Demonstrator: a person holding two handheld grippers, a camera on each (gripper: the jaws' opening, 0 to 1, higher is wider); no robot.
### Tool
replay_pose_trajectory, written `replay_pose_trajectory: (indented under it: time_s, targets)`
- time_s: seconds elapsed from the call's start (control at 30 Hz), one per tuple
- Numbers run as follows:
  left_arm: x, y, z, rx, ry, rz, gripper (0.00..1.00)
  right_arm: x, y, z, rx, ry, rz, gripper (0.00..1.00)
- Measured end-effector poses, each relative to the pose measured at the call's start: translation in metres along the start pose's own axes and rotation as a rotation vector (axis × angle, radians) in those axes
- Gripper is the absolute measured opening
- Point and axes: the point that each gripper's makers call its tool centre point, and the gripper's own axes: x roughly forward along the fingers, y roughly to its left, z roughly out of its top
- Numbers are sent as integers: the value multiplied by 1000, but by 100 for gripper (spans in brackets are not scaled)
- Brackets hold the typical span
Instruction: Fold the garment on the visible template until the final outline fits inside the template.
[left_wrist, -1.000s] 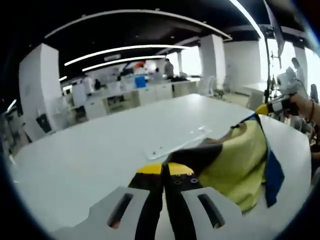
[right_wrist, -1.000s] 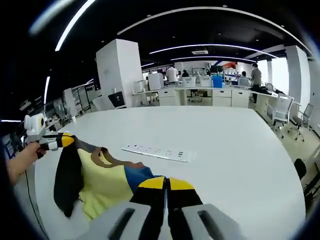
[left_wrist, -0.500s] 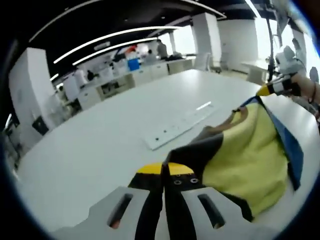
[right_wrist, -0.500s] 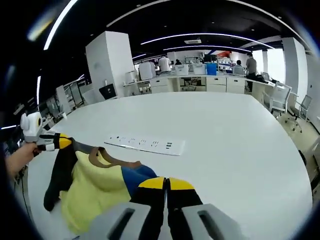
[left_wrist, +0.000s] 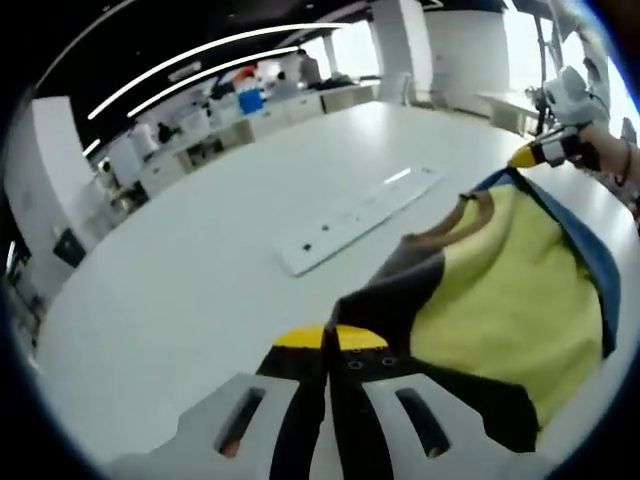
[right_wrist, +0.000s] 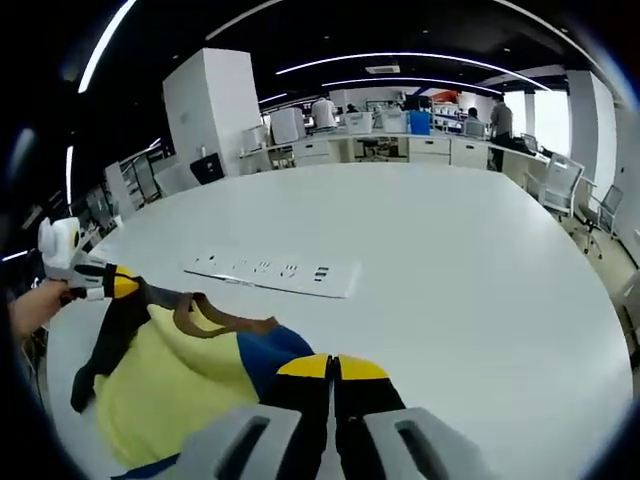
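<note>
The left gripper and right gripper each clamp a corner of the yellow, blue and black fabric garment, holding it spread over the round white table. It hangs near the table's edge, just beside a flat white rectangular template.

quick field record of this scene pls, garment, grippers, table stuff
garment: yellow, blue and black garment, held up between both grippers, hanging over the table
left gripper: left gripper, jaws shut on a black edge of the garment
right gripper: right gripper, jaws shut on a blue edge
table: white table
on table: flat white strip with sockets, beyond the garment
background: office desks, people standing far off
</note>
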Motion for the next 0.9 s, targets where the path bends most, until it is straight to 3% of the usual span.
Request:
replay_pose_trajectory:
  time_s: [0.37, 0.5, 0.6, 0.7, 0.83, 0.9]
  targets:
    - [15, 4, -16, -66, 38, -14, 0, 13, -6, -12, 8, 45, 0, 0]
    - [19, 3, -24, -6, 72, -9, 0, 16, -6, -13, -6, 49, -2, 0]
    - [19, 6, -23, -3, 60, 0, 1, 18, -6, -13, -2, 50, -5, 0]
    - [16, 13, -23, -8, 62, 36, 11, 20, -4, -11, -19, 42, -11, 0]
    - [7, 17, -21, -84, 52, 59, 25, 18, -3, 1, -29, 9, -12, 0]
    - [2, 17, -18, -94, 36, 66, 29, 15, 0, 7, -24, -13, -12, 9]
